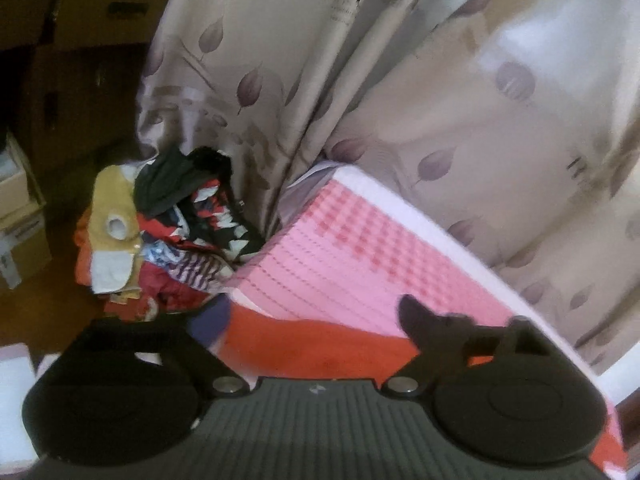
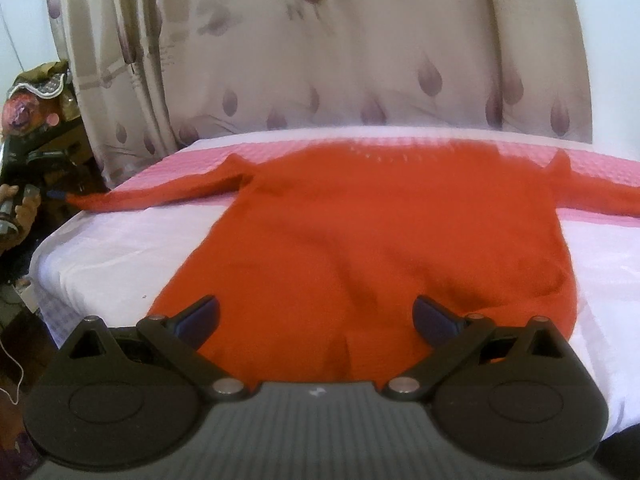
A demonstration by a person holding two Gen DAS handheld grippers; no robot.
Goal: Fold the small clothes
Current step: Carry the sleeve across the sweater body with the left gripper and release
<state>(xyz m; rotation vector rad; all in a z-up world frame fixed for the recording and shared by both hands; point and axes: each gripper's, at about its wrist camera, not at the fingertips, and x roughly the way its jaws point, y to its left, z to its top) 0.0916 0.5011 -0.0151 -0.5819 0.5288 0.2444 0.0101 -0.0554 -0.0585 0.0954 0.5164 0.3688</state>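
A red long-sleeved sweater (image 2: 360,220) lies flat on the bed, both sleeves spread out sideways. My right gripper (image 2: 316,316) is open, hovering just over the sweater's near hem, with nothing held. In the left wrist view my left gripper (image 1: 312,316) is open over a red part of the sweater (image 1: 320,344) at the bed's left edge; whether it touches the cloth is unclear. The same left gripper shows at the far left of the right wrist view (image 2: 24,200), by the left sleeve's tip.
The bed has a pink checked cover (image 1: 352,248) and a white sheet (image 2: 120,248). A beige leaf-print curtain (image 2: 340,60) hangs behind it. A pile of mixed clothes (image 1: 168,232) lies on the floor left of the bed, with cardboard boxes (image 1: 20,220) beyond.
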